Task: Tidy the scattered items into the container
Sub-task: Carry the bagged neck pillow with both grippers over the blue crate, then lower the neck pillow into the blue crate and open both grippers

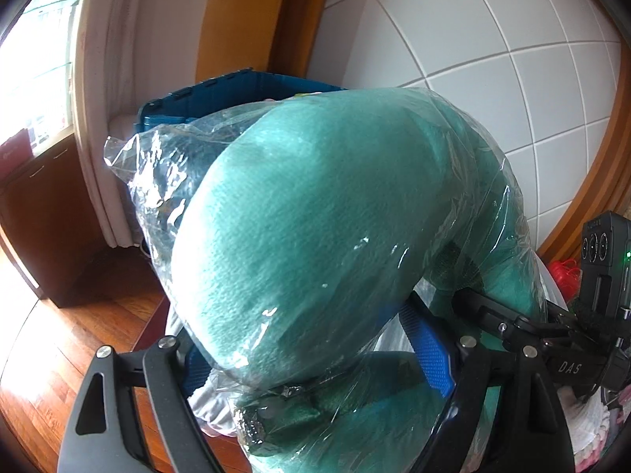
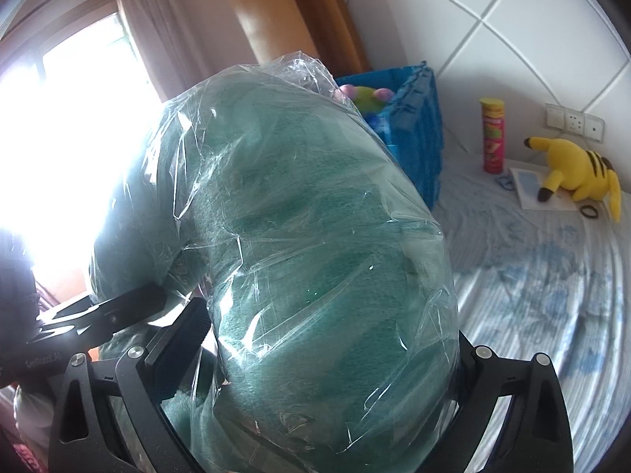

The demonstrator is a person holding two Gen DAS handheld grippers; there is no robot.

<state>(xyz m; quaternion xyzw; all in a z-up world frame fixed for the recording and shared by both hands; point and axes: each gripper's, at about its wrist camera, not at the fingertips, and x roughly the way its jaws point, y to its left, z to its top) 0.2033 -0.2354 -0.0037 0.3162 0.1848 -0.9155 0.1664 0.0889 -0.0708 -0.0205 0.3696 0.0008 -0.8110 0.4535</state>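
A big green U-shaped neck pillow (image 1: pixel 307 216) in a clear plastic bag fills both wrist views (image 2: pixel 315 244). My left gripper (image 1: pixel 315 358) is shut on one arm of it, blue pads pressed on both sides. My right gripper (image 2: pixel 327 339) is shut on the other arm. The pillow is held in the air. The blue crate (image 1: pixel 221 98) stands behind it, close to the wall, and shows in the right wrist view (image 2: pixel 414 134) with a soft toy (image 2: pixel 366 96) inside.
On the blue-patterned bed sheet (image 2: pixel 532 276) lie a yellow plush toy (image 2: pixel 579 169), a red chip can (image 2: pixel 493 134), a paper sheet (image 2: pixel 528 189) and a dark hair band (image 2: pixel 589 211). White tiled wall (image 1: pixel 473 39) behind; wooden floor (image 1: pixel 71 335) and window at left.
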